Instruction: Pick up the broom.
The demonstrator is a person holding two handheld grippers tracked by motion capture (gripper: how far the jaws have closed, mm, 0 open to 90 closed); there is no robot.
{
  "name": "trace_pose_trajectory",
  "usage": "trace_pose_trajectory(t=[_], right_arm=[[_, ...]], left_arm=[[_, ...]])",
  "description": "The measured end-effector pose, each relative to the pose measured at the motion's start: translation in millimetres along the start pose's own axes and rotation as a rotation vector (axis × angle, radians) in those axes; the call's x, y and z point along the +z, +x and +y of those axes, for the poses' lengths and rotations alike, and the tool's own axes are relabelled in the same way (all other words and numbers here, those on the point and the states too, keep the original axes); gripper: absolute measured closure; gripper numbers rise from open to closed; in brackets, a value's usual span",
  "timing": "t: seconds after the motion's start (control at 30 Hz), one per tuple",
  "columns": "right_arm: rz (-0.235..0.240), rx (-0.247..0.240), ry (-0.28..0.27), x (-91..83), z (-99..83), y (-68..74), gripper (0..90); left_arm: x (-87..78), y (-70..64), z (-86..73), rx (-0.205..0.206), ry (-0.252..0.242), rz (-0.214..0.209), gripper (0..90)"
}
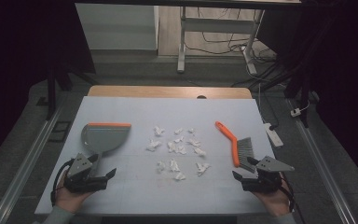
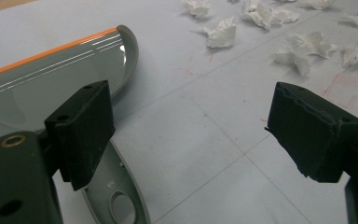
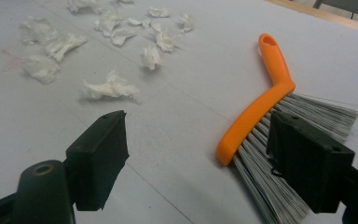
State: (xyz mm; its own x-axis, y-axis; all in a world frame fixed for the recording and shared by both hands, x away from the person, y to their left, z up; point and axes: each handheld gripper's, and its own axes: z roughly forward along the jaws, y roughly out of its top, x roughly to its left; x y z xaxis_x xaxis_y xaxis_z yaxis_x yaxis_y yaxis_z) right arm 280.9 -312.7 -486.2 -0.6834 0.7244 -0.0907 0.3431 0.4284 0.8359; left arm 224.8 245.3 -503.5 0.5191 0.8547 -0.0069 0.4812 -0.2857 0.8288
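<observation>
White table [image 1: 135, 186], dustpan [image 1: 103, 136] handle beside left gripper [image 1: 103, 176], brush [image 1: 237, 147] bristles by right gripper [image 1: 240, 177], both jaws wide.

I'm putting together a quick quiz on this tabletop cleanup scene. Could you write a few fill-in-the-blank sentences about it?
1. The scraps of crumpled paper lie between the dustpan and the ____.
2. The brush has grey bristles and a handle coloured ____.
3. The left gripper sits close to the dustpan's handle, and its jaws stand ____.
4. The right gripper holds ____ between its open jaws.

Missing words: brush; orange; open; nothing
</observation>
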Motion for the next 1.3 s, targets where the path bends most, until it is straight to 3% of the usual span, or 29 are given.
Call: trace_pose_trajectory(t=[0.57,0.9,0.97,1.03,1.13,1.23,1.3], right_arm=[[0.002,-0.01,0.037,4.2,0.0,2.2,20.0],[-0.002,-0.021,0.035,5.6,12.8,3.1,20.2],[-0.037,-0.01,0.084,7.0,25.3,1.7,20.3],[-0.042,0.0,0.104,7.6,31.0,0.6,20.3],[-0.076,-0.002,0.166,12.3,57.2,-6.2,20.9],[-0.088,-0.008,0.188,18.1,68.2,-11.3,21.1],[-0.094,0.014,0.255,36.2,85.2,-28.3,21.1]], left_arm=[[0.5,0.4,0.1,-0.001,0.002,-0.006,15.5],[4.8,-2.5,4.0,0.015,0.006,-0.016,15.5],[5.6,-3.0,4.0,0.016,0.009,-0.018,15.5],[5.8,-3.1,4.5,0.015,0.013,-0.016,15.5],[5.3,-3.8,5.4,0.014,0.011,-0.012,15.5],[5.7,-5.8,6.1,0.018,0.013,-0.015,15.5],[6.8,-6.8,6.3,0.025,0.017,-0.018,15.5]])
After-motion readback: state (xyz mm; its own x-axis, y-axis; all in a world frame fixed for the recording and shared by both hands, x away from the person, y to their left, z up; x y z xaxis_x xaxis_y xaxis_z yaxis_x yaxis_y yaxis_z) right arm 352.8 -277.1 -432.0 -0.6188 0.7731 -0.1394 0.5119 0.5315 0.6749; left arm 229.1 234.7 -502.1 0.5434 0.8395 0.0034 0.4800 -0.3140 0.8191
